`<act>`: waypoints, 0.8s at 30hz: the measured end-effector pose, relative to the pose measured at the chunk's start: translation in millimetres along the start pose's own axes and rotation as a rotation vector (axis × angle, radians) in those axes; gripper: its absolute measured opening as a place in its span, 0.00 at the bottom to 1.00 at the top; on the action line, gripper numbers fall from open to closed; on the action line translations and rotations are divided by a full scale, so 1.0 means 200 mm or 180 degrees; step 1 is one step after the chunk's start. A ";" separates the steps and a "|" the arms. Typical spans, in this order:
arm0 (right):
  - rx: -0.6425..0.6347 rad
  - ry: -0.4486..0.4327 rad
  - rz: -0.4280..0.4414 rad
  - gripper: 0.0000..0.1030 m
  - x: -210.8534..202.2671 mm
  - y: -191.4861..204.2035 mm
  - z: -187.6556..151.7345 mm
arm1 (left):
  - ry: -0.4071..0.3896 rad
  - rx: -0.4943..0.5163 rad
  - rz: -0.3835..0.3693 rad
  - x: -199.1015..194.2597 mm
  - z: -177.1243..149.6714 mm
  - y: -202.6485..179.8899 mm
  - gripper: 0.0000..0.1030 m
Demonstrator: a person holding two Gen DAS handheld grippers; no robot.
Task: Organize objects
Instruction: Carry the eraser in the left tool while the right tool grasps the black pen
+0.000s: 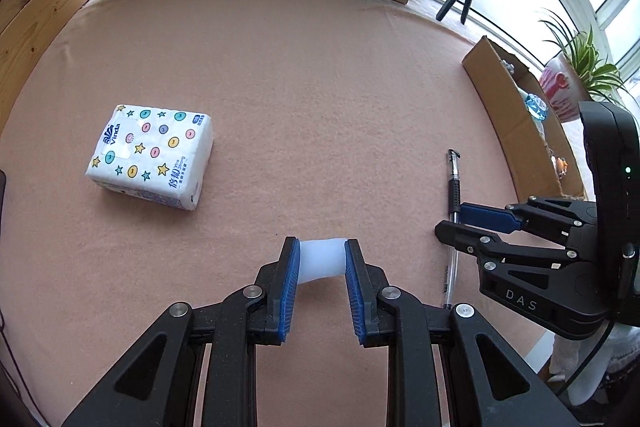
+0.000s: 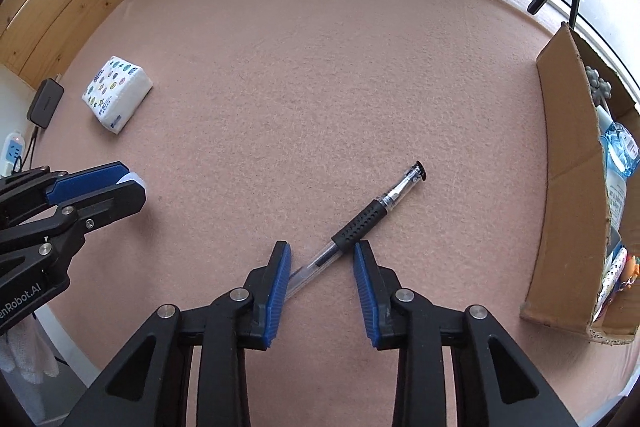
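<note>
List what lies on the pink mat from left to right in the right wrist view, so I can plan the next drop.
Black box at the left edge → tissue pack → left gripper holding a white piece → pen between the right gripper's jaws → cardboard box.

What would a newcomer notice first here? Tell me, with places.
The left gripper at bottom centre of its view, blue pads clamped on a white block above the pink table cover. To its right, the right gripper straddles a clear pen lying diagonally on the cover. A star-printed tissue pack lies far left, a cardboard box at the right edge.
</note>
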State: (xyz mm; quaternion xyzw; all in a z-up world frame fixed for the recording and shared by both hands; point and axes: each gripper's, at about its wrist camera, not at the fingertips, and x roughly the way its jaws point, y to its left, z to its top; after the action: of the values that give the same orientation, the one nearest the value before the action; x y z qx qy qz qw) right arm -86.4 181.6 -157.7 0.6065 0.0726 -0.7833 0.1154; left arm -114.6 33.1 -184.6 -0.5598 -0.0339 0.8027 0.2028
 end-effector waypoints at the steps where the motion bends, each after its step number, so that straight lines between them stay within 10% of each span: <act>1: -0.0006 -0.0011 0.0022 0.18 0.00 -0.02 -0.01 | 0.0009 -0.0013 -0.0015 0.00 -0.01 0.00 0.24; 24: 0.0795 -0.0568 0.0364 0.09 -0.35 -0.39 -0.22 | 0.0049 0.0370 -0.0305 0.02 0.03 -0.40 0.24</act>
State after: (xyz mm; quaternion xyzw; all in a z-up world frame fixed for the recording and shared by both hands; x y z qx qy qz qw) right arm -50.0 274.0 -103.5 0.5473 -0.0705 -0.8292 0.0895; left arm -97.9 108.1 -163.1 -0.5510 -0.0124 0.7883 0.2734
